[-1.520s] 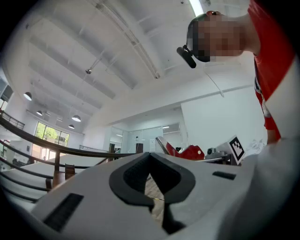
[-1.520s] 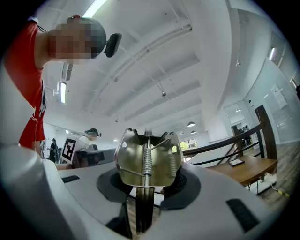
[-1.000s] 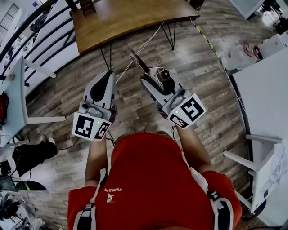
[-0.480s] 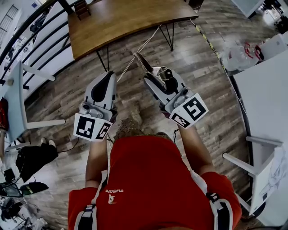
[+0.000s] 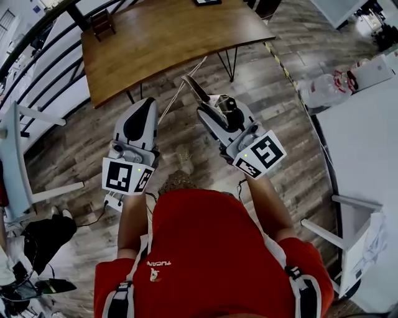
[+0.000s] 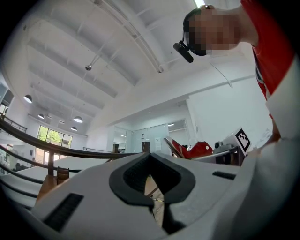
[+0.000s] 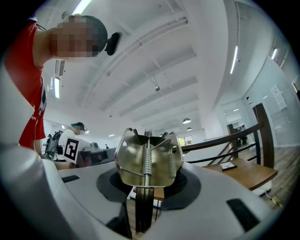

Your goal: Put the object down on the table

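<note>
My right gripper (image 5: 207,107) is shut on a metal spring clamp (image 5: 193,87), whose flat end sticks out ahead of the jaws over the wood floor. In the right gripper view the clamp (image 7: 148,158) shows its steel body and coil spring, pinched between the pads of the right gripper (image 7: 146,190). My left gripper (image 5: 145,107) is held level beside it, jaws together and empty; its view shows the dark pads of the left gripper (image 6: 151,185) meeting. The brown wooden table (image 5: 161,37) stands ahead, beyond both grippers.
A small dark stand (image 5: 102,23) and a flat dark item (image 5: 206,2) lie on the table's far side. A light cable (image 5: 181,89) hangs from its front edge. White furniture (image 5: 12,155) sits left, a white table (image 5: 367,136) and plastic bags (image 5: 326,87) right.
The wooden table has come closer and shows more of its top. Both grippers keep the same pose, and the clamp stays in the right one.
</note>
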The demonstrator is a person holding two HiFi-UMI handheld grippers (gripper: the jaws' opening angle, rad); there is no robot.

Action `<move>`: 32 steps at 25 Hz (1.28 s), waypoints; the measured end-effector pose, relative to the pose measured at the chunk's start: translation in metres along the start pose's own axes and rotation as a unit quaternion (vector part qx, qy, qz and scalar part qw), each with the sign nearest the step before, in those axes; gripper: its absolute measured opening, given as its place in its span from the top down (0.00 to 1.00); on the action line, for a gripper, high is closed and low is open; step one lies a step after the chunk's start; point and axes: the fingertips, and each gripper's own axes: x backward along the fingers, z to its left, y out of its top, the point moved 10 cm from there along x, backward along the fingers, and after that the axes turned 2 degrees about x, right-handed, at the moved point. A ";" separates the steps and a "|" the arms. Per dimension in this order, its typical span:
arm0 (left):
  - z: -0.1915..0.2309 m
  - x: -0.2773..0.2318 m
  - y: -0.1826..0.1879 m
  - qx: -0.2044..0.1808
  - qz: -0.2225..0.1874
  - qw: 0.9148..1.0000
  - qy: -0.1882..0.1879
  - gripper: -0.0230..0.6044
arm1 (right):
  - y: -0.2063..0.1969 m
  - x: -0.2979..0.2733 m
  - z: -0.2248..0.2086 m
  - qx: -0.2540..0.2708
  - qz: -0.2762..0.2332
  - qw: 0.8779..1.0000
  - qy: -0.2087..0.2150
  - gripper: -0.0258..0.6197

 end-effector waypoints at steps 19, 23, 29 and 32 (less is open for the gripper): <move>0.162 -0.139 -0.028 -0.001 0.009 1.000 -0.002 0.95 | -0.019 -0.163 -0.147 0.022 0.067 0.997 -0.023 0.72; 0.172 -0.158 -0.039 0.001 0.016 1.000 0.010 0.95 | -0.030 -0.177 -0.177 0.019 0.082 0.996 -0.018 0.72; 0.190 -0.192 -0.057 0.004 0.020 0.999 0.036 0.95 | -0.047 -0.209 -0.224 0.013 0.102 0.995 0.010 0.72; 0.199 -0.214 -0.067 0.008 0.018 0.998 0.056 0.95 | -0.058 -0.225 -0.253 0.017 0.121 0.992 0.030 0.72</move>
